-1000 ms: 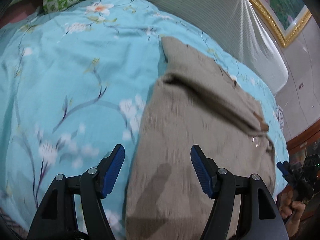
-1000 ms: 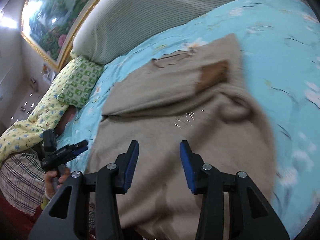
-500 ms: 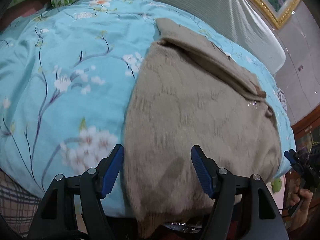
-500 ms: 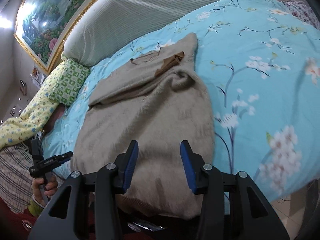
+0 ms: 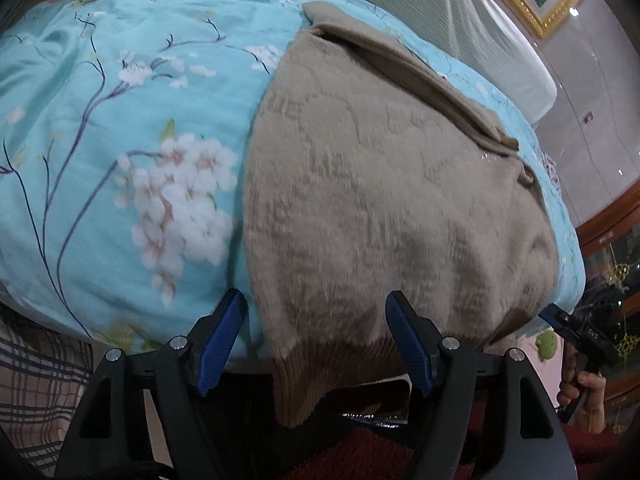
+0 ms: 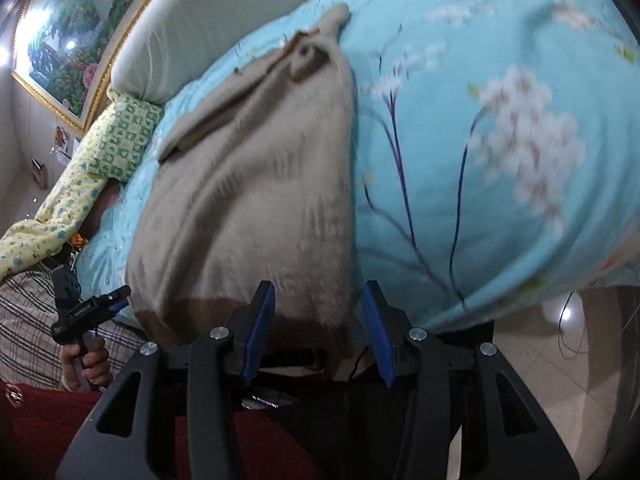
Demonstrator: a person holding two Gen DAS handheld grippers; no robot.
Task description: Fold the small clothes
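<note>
A beige knitted sweater (image 5: 380,200) lies on the blue floral bed cover (image 5: 120,140), sleeves folded across its top, its ribbed hem (image 5: 320,372) hanging over the bed's near edge. My left gripper (image 5: 316,332) is open, its fingers either side of the hem's left part, not touching. My right gripper (image 6: 320,320) is open, straddling the sweater's (image 6: 256,184) right hem corner. The right gripper also shows in the left wrist view (image 5: 580,332), and the left gripper in the right wrist view (image 6: 96,304).
A grey striped bolster (image 5: 460,12) lies along the head of the bed under a gold-framed painting (image 6: 80,40). A green patterned pillow (image 6: 124,140) and a plaid cloth (image 6: 28,320) are at the left. Tiled floor (image 6: 560,380) lies at the right.
Both grippers have pulled back toward the bed's near edge, from above the sweater's body to its hem. Both stayed open. The sweater has not moved.
</note>
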